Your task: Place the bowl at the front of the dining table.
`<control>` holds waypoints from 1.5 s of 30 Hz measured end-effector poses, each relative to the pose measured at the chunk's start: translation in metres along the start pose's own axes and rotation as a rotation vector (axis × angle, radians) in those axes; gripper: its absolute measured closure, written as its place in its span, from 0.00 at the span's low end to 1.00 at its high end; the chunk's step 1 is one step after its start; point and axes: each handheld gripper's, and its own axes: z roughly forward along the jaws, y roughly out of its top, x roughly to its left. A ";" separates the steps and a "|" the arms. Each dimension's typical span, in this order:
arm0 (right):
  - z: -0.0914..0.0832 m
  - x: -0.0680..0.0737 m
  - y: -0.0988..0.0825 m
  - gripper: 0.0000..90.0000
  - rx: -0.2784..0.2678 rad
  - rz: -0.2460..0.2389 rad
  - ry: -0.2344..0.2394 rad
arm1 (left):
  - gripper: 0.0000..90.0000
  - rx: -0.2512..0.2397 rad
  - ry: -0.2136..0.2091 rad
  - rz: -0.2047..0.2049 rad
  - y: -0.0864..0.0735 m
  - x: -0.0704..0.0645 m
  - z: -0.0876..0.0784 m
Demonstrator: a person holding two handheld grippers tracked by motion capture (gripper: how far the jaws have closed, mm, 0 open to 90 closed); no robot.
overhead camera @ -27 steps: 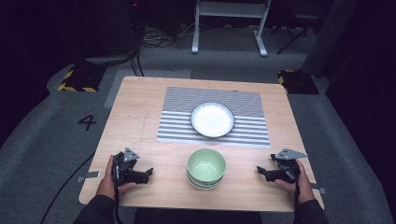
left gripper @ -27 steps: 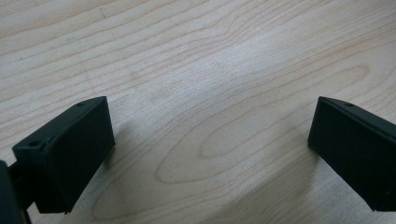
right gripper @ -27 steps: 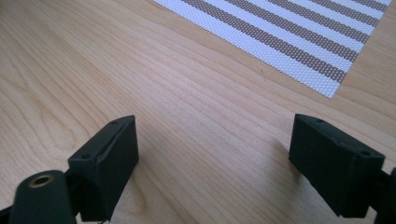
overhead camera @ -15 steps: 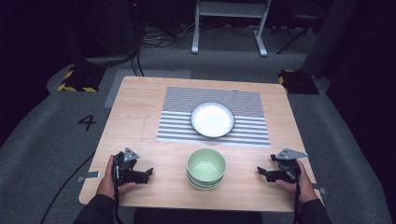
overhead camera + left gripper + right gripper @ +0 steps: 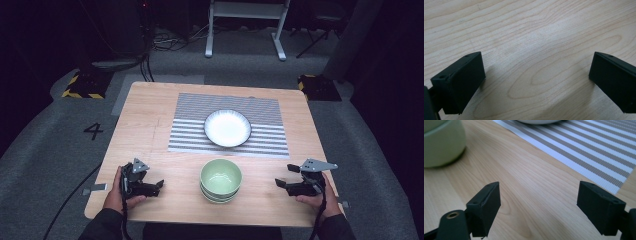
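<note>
Your left gripper (image 5: 156,186) and right gripper (image 5: 281,184) rest low on the wooden table (image 5: 150,120), 1 on each side of the stacked green bowls (image 5: 221,179), jaws wide apart and empty, pointing inward. The pale green, glossy bowls sit near the front edge, just before the striped mat (image 5: 270,145). Nothing has moved since earlier.

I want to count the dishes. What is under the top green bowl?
The top green bowl sits nested in at least one more green bowl, whose rim shows below it. How many lie beneath is covered; the stack rests on the wooden table.
</note>
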 end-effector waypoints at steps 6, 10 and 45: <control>-0.004 0.014 0.012 0.22 -0.028 -0.037 0.042 | 0.00 0.000 0.000 0.000 0.000 0.000 0.000; -0.005 0.019 0.017 0.23 -0.032 -0.059 0.049 | 0.00 0.000 0.000 0.000 0.000 0.000 0.000; 0.009 0.080 0.057 0.24 -0.019 -0.254 0.196 | 0.00 -0.001 0.001 -0.003 0.000 0.000 0.000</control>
